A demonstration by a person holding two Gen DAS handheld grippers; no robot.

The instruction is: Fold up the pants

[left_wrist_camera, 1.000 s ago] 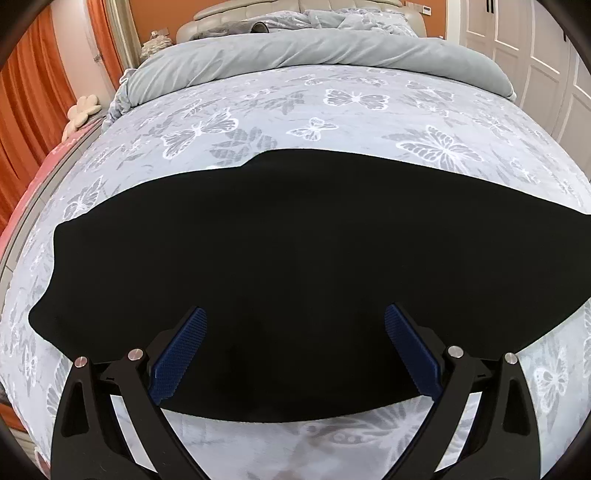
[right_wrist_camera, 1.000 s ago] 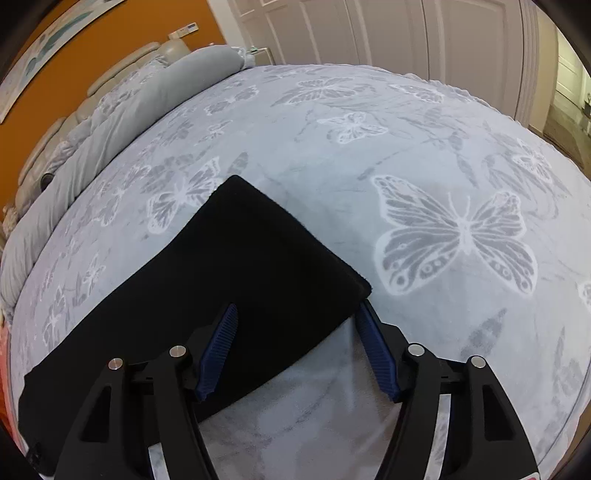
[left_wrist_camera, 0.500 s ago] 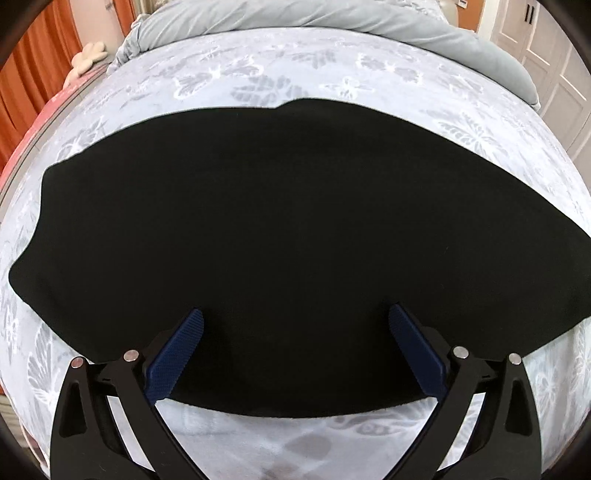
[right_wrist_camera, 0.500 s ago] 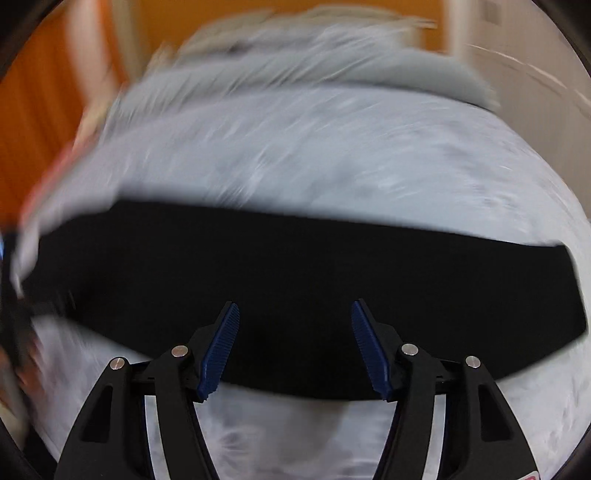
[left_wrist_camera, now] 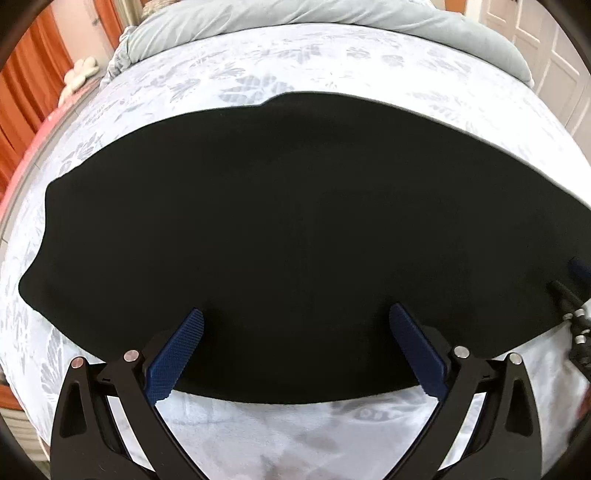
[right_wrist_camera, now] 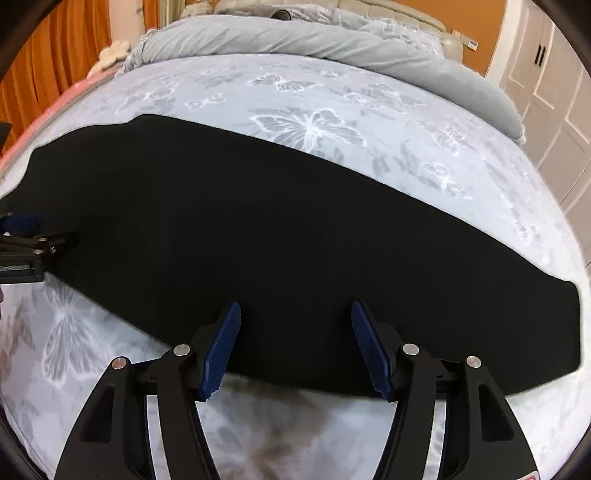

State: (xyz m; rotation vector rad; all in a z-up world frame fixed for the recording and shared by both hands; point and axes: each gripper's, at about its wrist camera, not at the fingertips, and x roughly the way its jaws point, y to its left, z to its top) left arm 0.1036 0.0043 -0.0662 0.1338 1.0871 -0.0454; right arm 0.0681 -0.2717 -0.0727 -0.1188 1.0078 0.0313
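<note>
One pair of black pants (left_wrist_camera: 295,229) is seen, laid flat and lengthwise across the bed (left_wrist_camera: 332,62). Its matte dark fabric forms one long band, wider at the left end and narrower toward the right, with a small peak on its far edge. The right end is cut square in the right wrist view, and no creases can be made out in the cloth.

Two grippers are counted. The left gripper (left_wrist_camera: 295,350) is held above the near edge of the pants with its jaws spread wide and nothing pinched between them. The right gripper (right_wrist_camera: 295,347) is held over the near edge further to the right, its jaws likewise spread apart and empty. Each gripper is built of black angular arms with silver rivets, and each finger is faced with a ribbed blue pad (left_wrist_camera: 177,354).

The bed is covered by one pale grey bedspread (right_wrist_camera: 443,166) of soft, plush texture, printed with white and grey butterflies. One plain grey duvet (right_wrist_camera: 295,40) is bunched along the head of the bed, and a padded beige headboard (right_wrist_camera: 406,11) is seen behind it. Orange curtains (right_wrist_camera: 55,55) are hung at the left, an orange wall is seen at the back, and white panelled doors (right_wrist_camera: 554,110) are set on the right.
</note>
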